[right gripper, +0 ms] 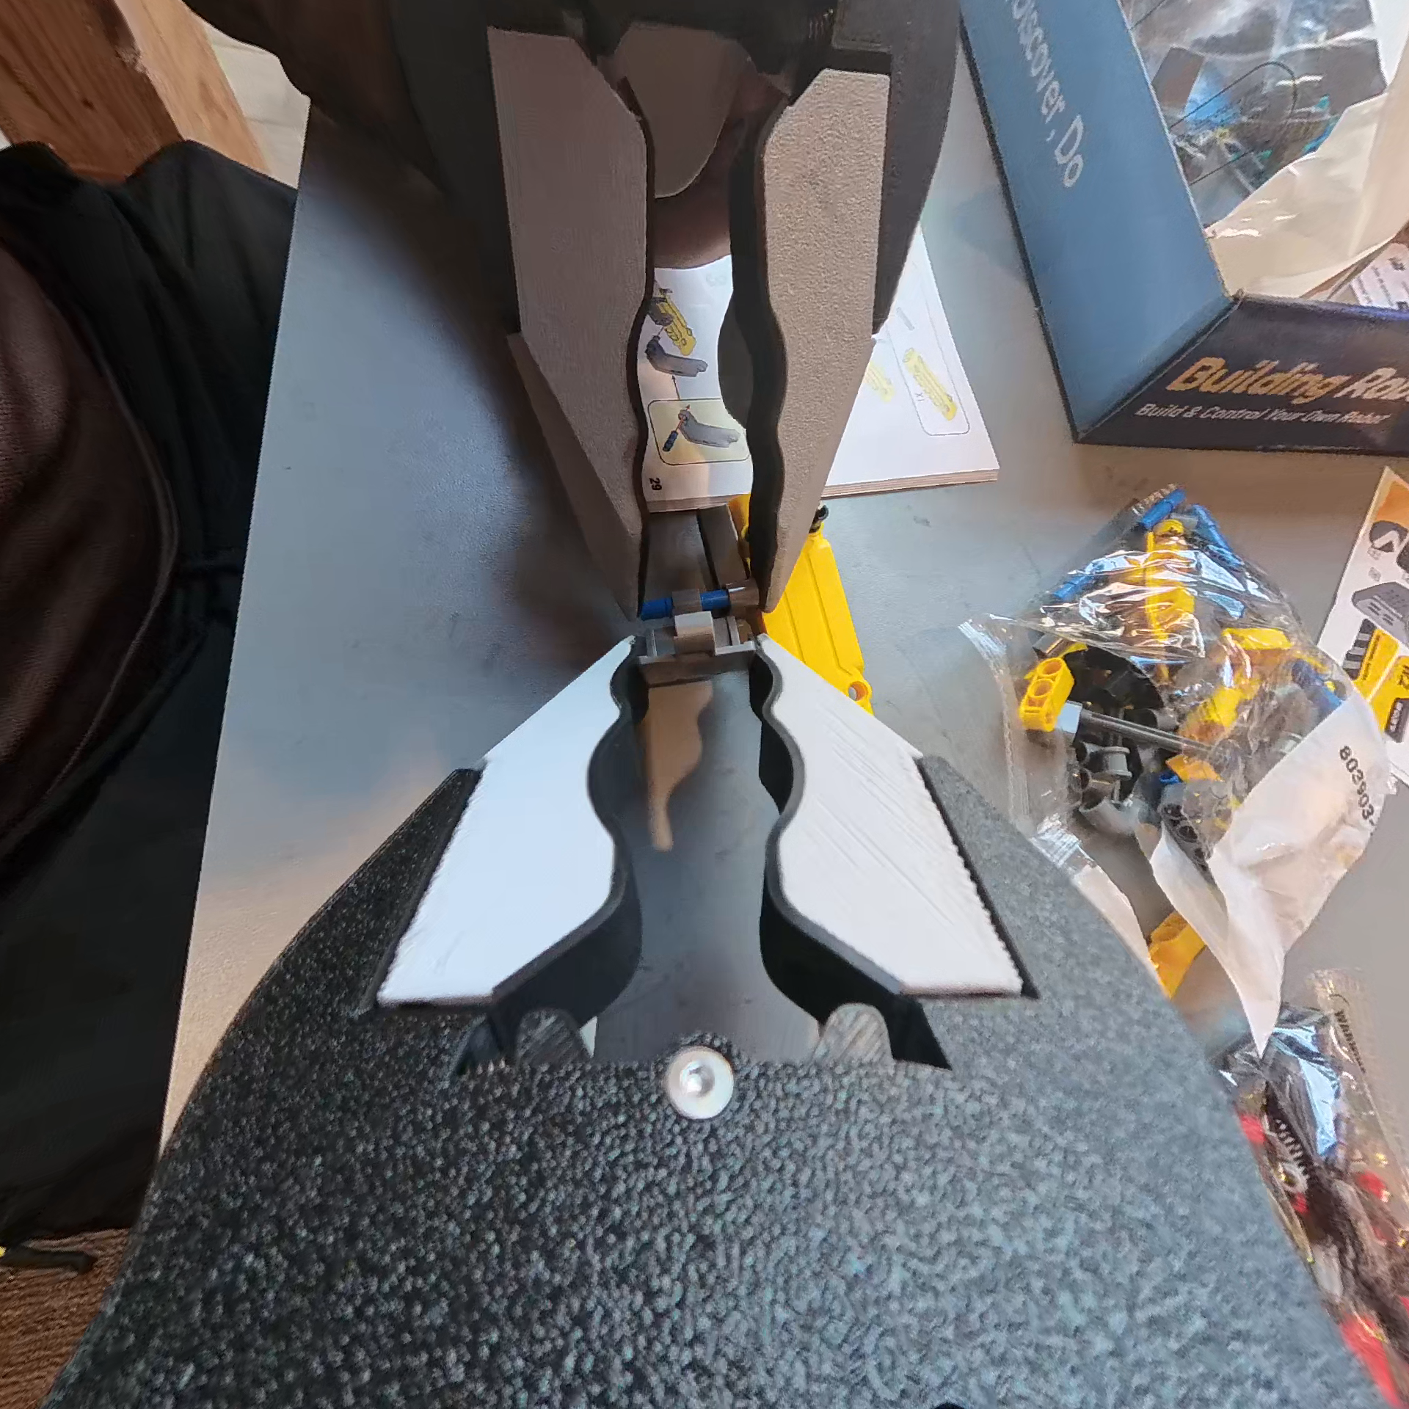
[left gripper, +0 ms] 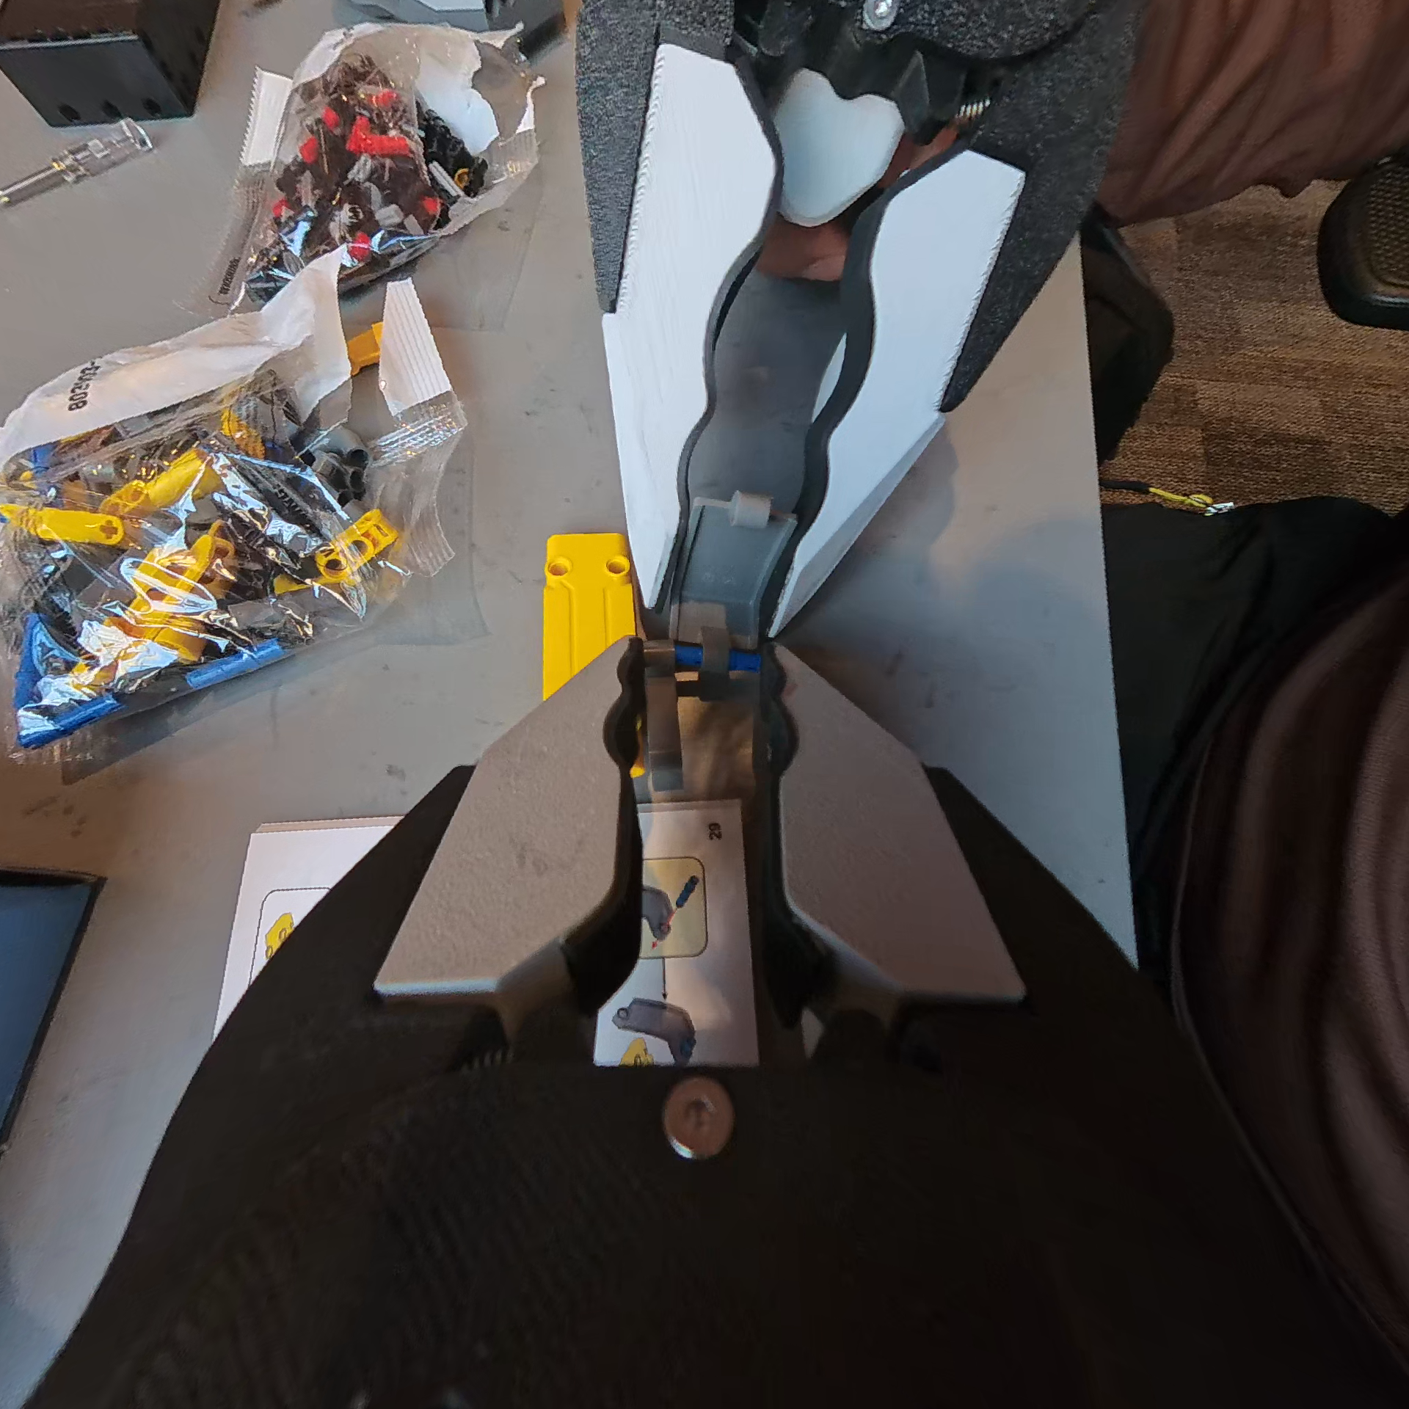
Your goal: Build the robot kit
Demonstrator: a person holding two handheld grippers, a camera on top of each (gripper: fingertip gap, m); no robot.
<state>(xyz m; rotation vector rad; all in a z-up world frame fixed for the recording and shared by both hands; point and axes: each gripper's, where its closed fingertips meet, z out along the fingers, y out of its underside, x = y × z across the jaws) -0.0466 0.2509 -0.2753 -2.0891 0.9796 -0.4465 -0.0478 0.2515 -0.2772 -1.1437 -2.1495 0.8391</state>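
Left wrist view: my left gripper (left gripper: 698,671), grey fingers, is clamped across a blue pin (left gripper: 728,660) — the pin spans the gap between my fingertips, threaded through a small grey connector (left gripper: 714,662). Directly ahead, tip to tip with mine, the right gripper (left gripper: 713,610), white fingers, is closed on a grey curved piece (left gripper: 724,564). Just left of my fingertips a yellow beam (left gripper: 583,610) lies on the grey table (left gripper: 991,610). Farther left, two clear bags of parts (left gripper: 198,526). Under my fingers, an instruction booklet (left gripper: 678,938).

Right wrist view: my right gripper (right gripper: 694,648) grips the grey curved piece (right gripper: 690,652) at its end; the blue pin (right gripper: 657,608) sits just beyond, held by the left gripper (right gripper: 698,602). Yellow beam (right gripper: 812,602) to the right of the tips — booklet (right gripper: 907,427) beyond, a dark box (right gripper: 1128,251) far right.
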